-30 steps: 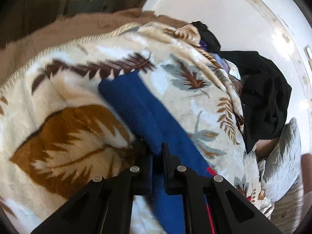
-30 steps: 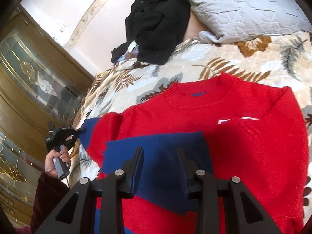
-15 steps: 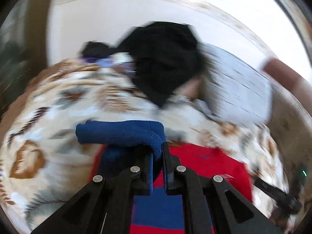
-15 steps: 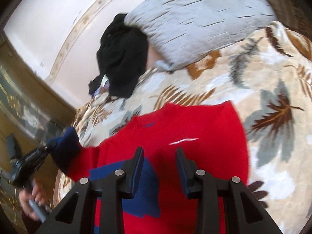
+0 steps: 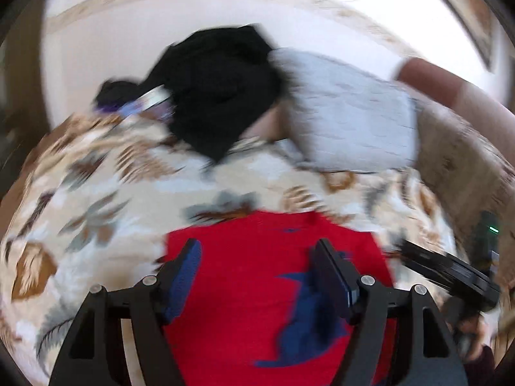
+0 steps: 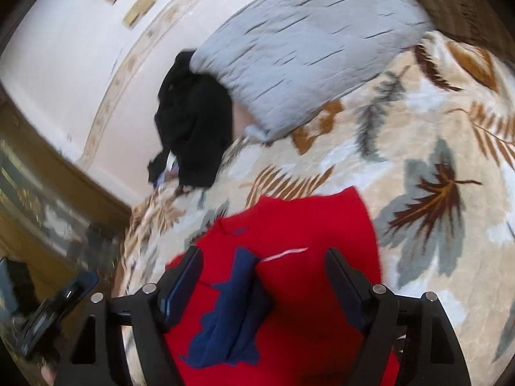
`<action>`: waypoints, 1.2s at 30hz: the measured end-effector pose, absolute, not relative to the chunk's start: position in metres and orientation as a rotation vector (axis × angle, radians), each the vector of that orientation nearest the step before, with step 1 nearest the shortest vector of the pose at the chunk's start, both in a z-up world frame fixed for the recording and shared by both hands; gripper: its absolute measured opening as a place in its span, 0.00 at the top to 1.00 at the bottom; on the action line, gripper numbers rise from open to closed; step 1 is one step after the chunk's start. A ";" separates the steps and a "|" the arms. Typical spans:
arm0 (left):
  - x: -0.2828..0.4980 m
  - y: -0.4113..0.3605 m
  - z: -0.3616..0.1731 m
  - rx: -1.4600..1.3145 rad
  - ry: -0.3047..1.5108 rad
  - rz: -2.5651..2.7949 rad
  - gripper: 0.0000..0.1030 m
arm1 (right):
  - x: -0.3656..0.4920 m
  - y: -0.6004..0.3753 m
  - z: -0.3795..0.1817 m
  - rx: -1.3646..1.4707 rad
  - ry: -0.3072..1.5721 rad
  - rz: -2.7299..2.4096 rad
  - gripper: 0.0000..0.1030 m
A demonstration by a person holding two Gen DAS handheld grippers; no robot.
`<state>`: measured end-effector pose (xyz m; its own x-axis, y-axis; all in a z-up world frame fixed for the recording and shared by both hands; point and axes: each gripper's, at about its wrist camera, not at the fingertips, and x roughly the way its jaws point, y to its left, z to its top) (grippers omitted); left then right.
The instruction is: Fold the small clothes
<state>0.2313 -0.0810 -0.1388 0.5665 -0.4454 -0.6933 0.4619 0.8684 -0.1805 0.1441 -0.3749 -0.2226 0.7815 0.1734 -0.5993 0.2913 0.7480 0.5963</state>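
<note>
Both the left hand-held gripper and the right hand-held gripper are opening with nothing gripped, hovering over the red sweater lying on the bed, so its blue sleeves should be settling flat before the next fold.

The left claw points forward and downward, and its two jaws are opening; they already stand wide apart and press on nothing. The right claw has the same downward tilt, and its jaws are opening as well, gripping nothing. Each claw shows at the edge of the other's view, blurred.
</note>
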 end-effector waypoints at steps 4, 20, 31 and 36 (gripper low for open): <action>0.260 -0.059 -0.186 0.087 0.896 -0.370 0.29 | 0.172 -0.348 -0.238 0.744 0.788 -0.007 0.21; 0.266 -0.046 -0.210 0.106 0.885 -0.310 0.29 | 0.177 -0.328 -0.195 0.687 0.584 0.049 0.94; 0.244 -0.068 -0.229 0.210 0.923 -0.323 0.29 | 0.105 -0.415 -0.245 0.685 0.782 -0.254 0.90; 0.229 -0.087 -0.229 0.269 0.890 -0.346 0.29 | 0.100 -0.418 -0.232 0.701 0.733 -0.235 0.86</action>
<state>0.2292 -0.0869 -0.2294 0.5804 -0.1823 -0.7937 0.4023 0.9116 0.0848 0.1003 -0.4182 -0.2319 0.7298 0.0392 -0.6825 0.4293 0.7507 0.5021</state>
